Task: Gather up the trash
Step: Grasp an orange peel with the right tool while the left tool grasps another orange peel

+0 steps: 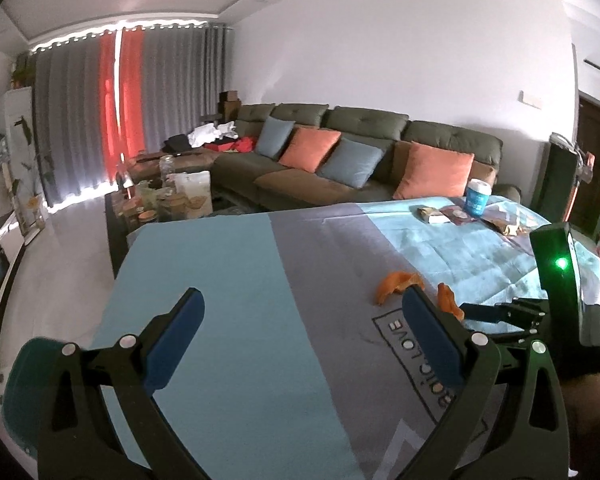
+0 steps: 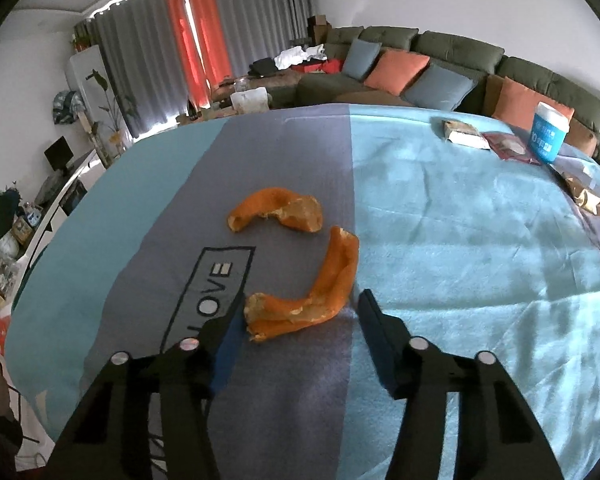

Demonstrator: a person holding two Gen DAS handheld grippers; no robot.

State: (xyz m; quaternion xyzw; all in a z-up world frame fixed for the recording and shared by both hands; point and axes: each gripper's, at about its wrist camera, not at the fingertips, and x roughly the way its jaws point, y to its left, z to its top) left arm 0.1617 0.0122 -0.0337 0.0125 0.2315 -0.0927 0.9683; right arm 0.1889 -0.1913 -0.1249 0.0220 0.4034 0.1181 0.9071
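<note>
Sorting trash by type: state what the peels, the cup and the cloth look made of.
Peels: orange rind, matte, with pale pith and torn edges. Cup: probably paper or plastic, with a smooth printed blue wall and white lid. Cloth: woven fabric, soft and creased.

Dim room, daylight leaking round curtains (image 1: 120,120); strong fisheye bending, dark vignette at corners; far clutter soft, perhaps slight blur.

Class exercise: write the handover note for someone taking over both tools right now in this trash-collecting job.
Right tool: open, straddling the near orange peel, not gripping.
Left tool: open, empty, over the cloth.
Far orange peel lies just beyond.
At the far right edge: blue cup, wrappers.
Done: nothing collected that can be seen.
Left: grip the near peel, then the rest; no bin in view.
</note>
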